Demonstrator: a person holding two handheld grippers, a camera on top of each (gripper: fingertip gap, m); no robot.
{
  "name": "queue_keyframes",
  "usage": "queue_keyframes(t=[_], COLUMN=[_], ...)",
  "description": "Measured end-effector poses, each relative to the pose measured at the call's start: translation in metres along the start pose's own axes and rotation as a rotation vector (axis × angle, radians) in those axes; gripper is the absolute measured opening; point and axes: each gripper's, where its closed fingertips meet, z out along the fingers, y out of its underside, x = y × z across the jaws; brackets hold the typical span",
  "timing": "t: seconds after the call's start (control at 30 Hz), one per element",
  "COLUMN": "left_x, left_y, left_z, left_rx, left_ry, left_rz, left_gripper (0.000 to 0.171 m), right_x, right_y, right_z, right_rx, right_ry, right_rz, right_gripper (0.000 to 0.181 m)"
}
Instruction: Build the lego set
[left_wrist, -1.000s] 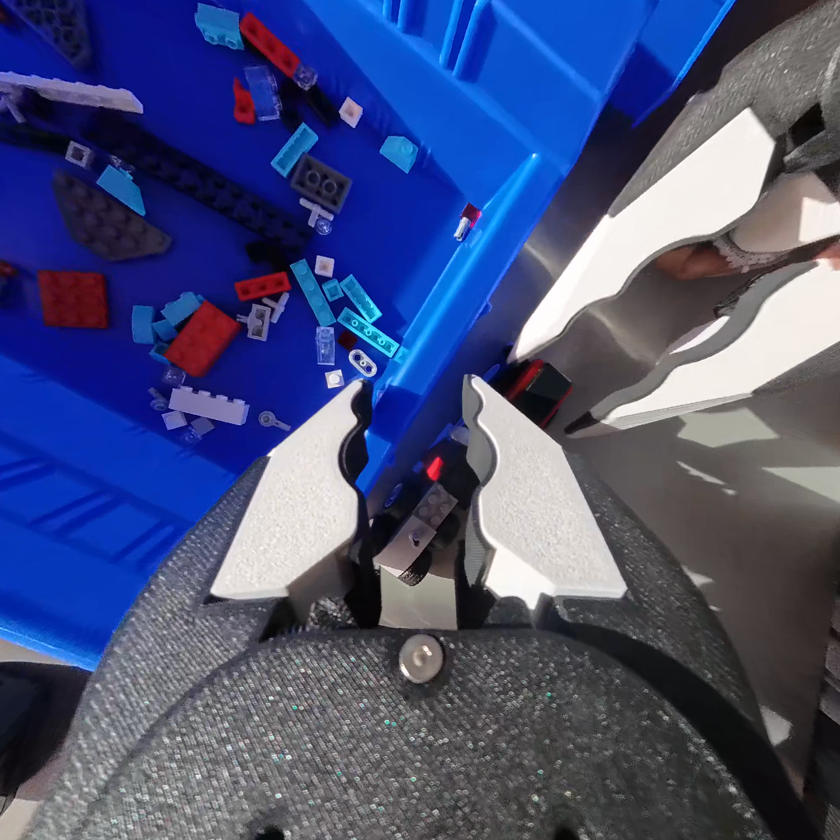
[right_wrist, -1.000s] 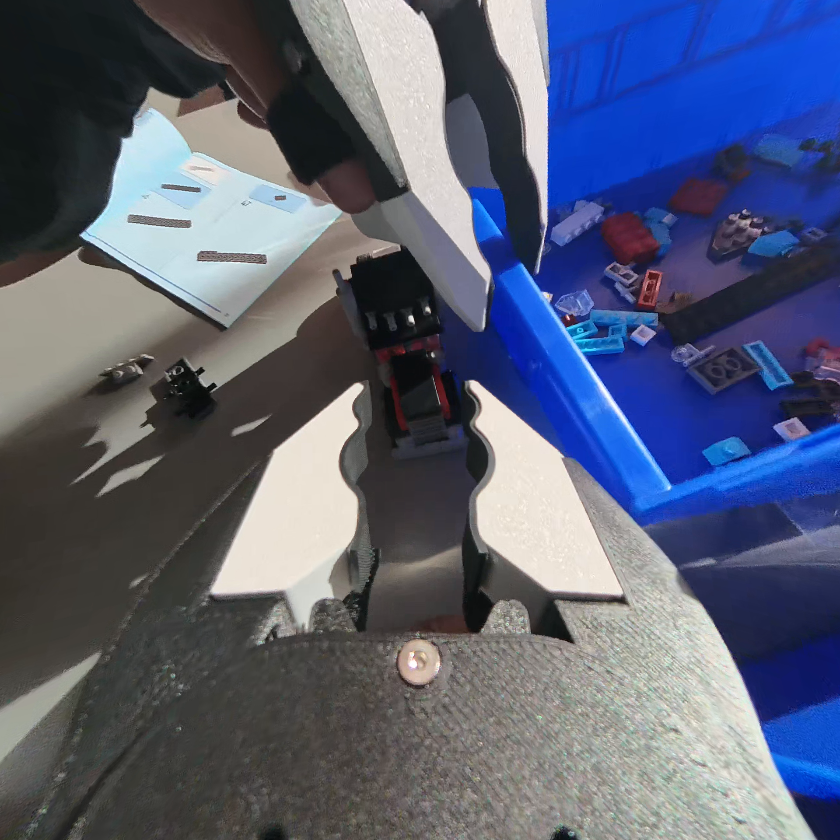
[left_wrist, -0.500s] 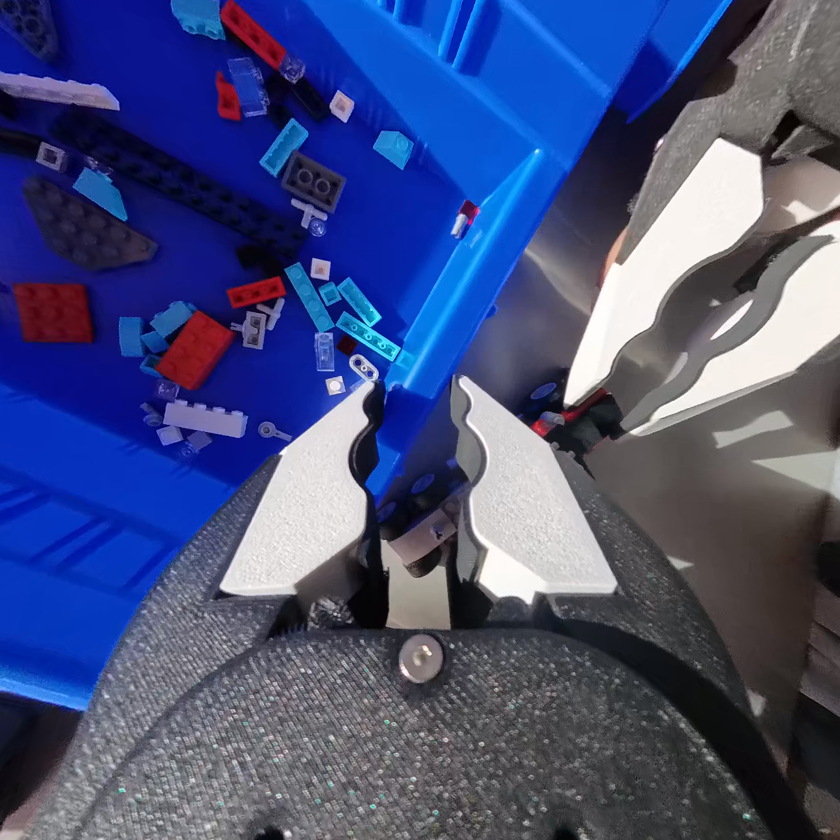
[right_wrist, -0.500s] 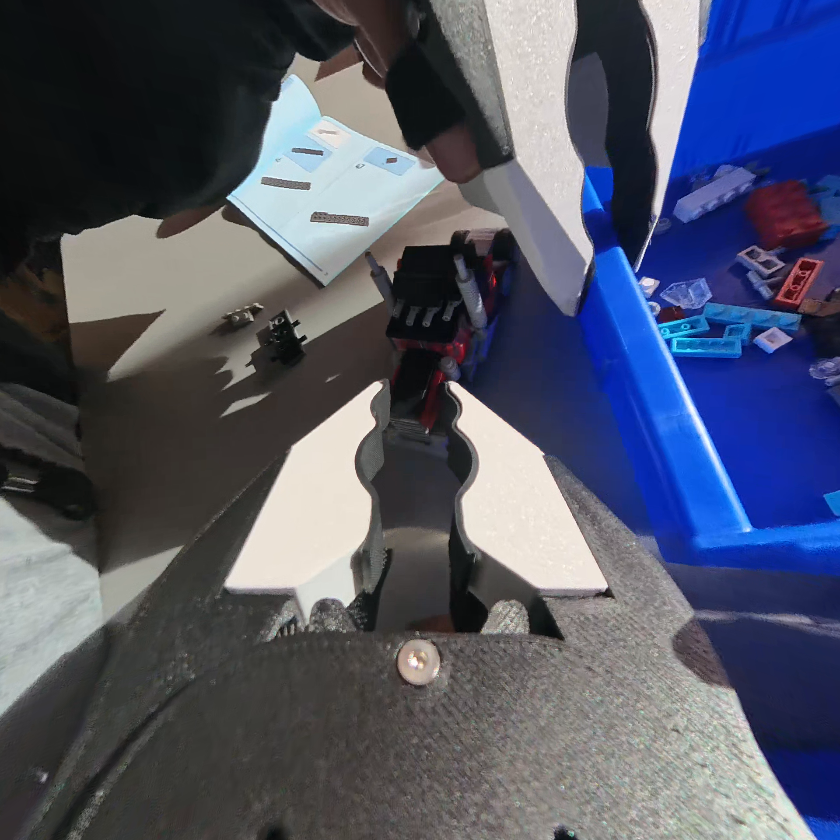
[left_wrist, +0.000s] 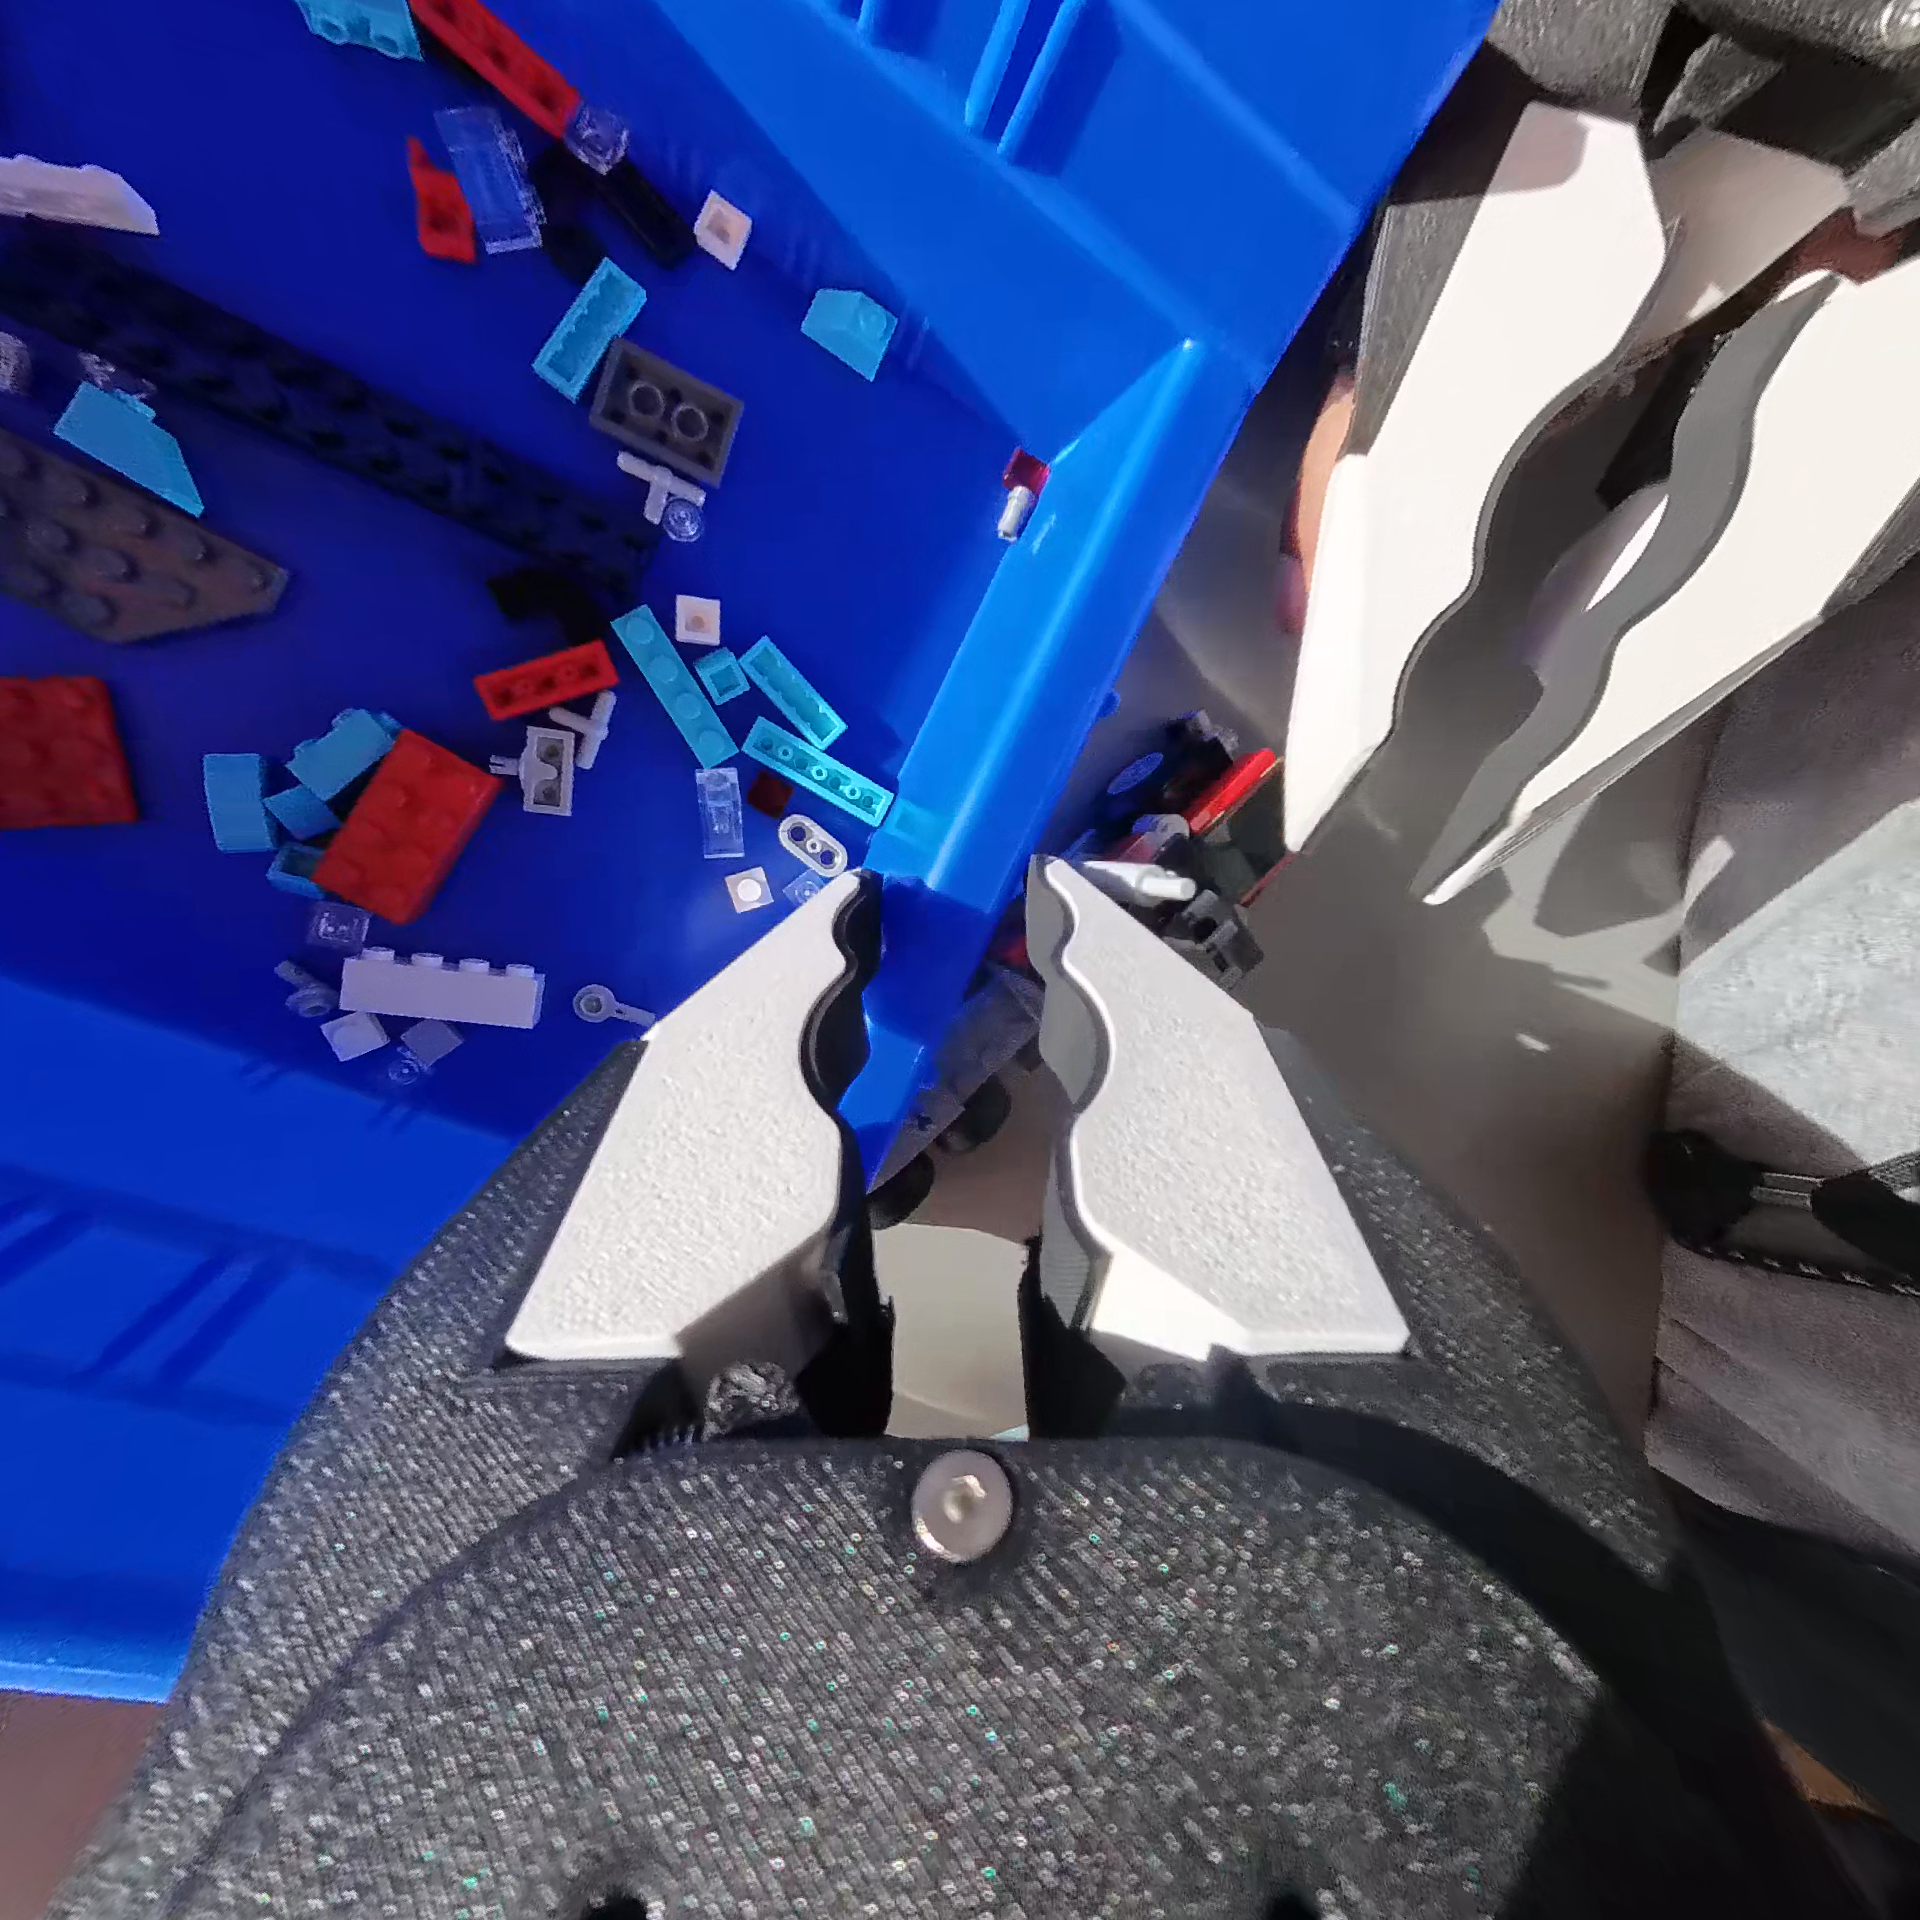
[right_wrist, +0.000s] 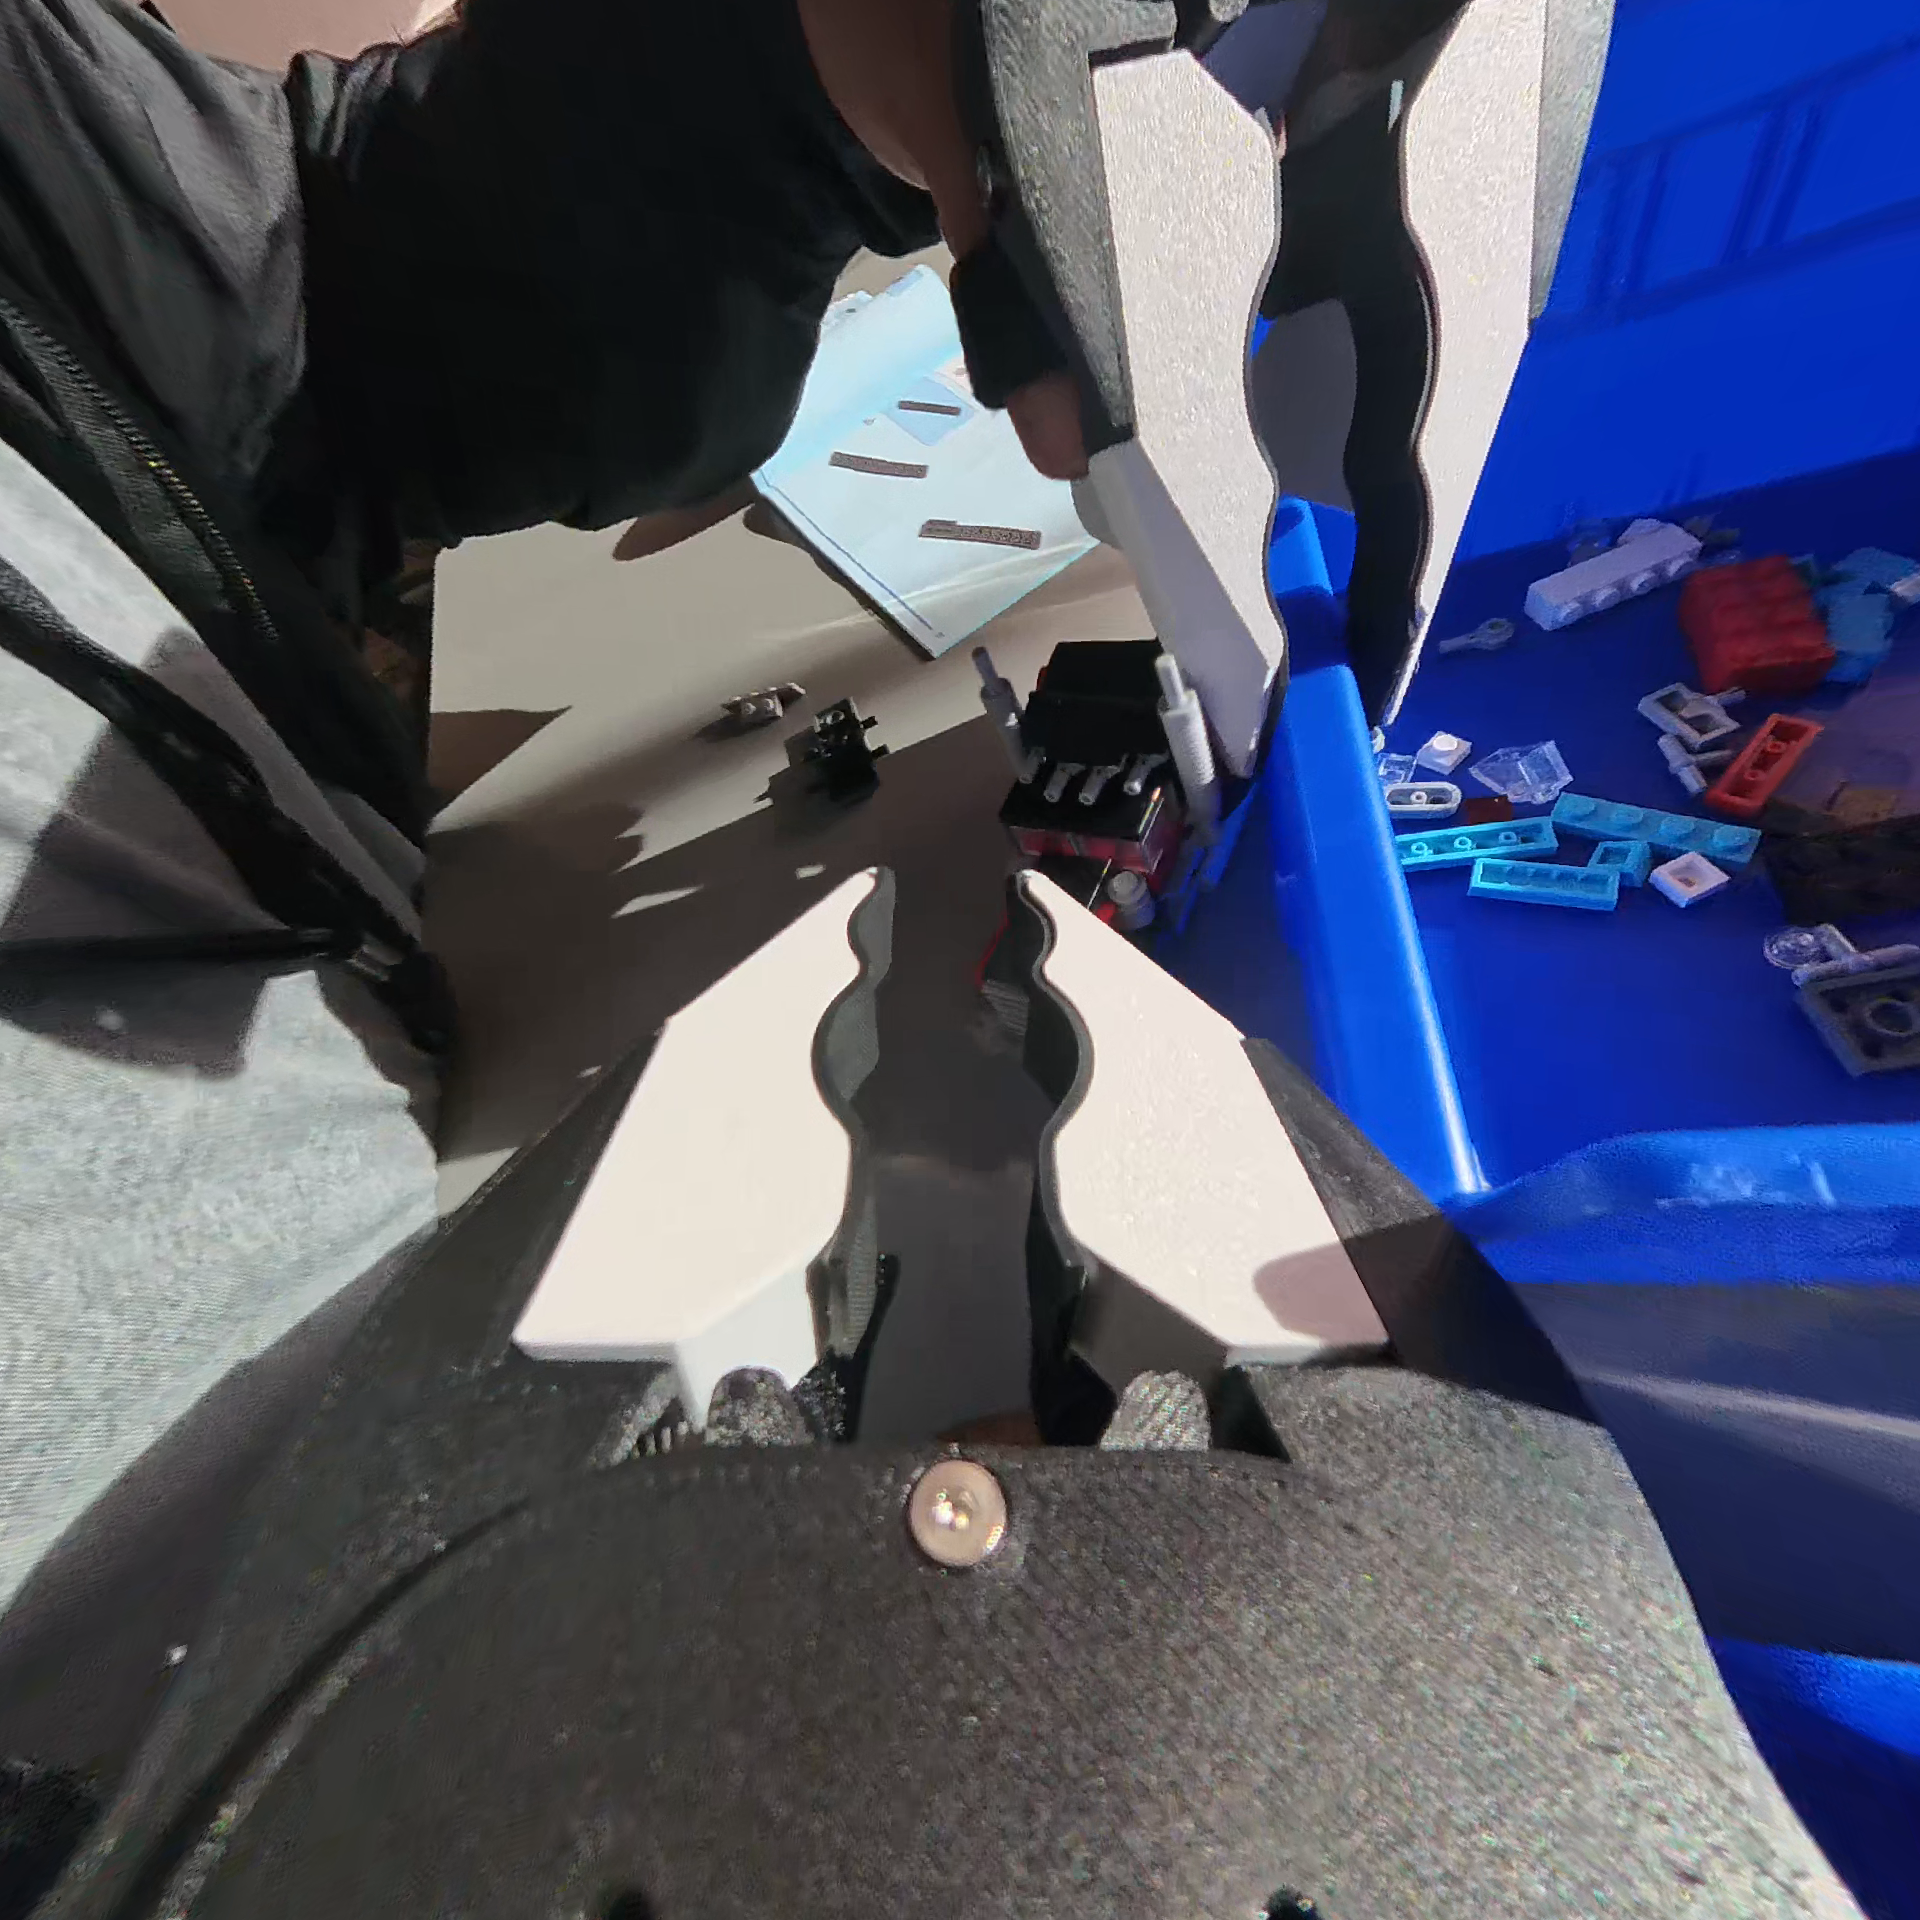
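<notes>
A partly built black and red truck model lies on the table against the blue bin's outer wall; it also shows in the left wrist view. My left gripper is open and straddles the bin's rim, one finger inside the bin, the other touching the model's cab side. My right gripper is narrowly open with nothing between its jaws, just in front of the model's low end. Part of the model is hidden behind its right finger. It also shows in the left wrist view.
The blue bin holds several loose bricks: red plates, teal plates, a white brick. An instruction booklet and two small dark pieces lie on the table. A person's dark sleeve is close above.
My right gripper's jaws have narrowed and it has drawn back to the left of the model. My left gripper has shifted over the bin's rim. The model now lies against the bin wall.
</notes>
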Motion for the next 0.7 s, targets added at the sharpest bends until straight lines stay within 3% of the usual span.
queue_keyframes(t=[0.17,0.3,0.4,0.57,0.7], left_x=[0.006,0.003,-0.01,-0.019,-0.027], left_y=[-0.012,-0.029,-0.028,0.024,0.098], left_z=[-0.01,-0.044,-0.078,-0.116,-0.102], left_rx=[0.111,0.311,0.515,0.822,0.841], left_ry=[0.015,-0.049,-0.157,-0.29,-0.454], left_rz=[-0.03,-0.045,-0.103,-0.331,-0.582], left_gripper=[0.032,0.042,0.046,0.049,0.052], right_x=[-0.002,-0.004,-0.006,-0.007,-0.004], right_y=[-0.004,-0.008,-0.011,-0.014,-0.012], right_z=[-0.006,-0.012,-0.016,-0.019,-0.017], right_rx=[0.049,0.097,0.126,0.146,0.137], right_ry=[-0.027,-0.069,-0.101,-0.127,-0.097], right_rz=[0.02,0.042,0.049,0.061,0.053], right_gripper=[0.028,0.028,0.027,0.026,0.024])
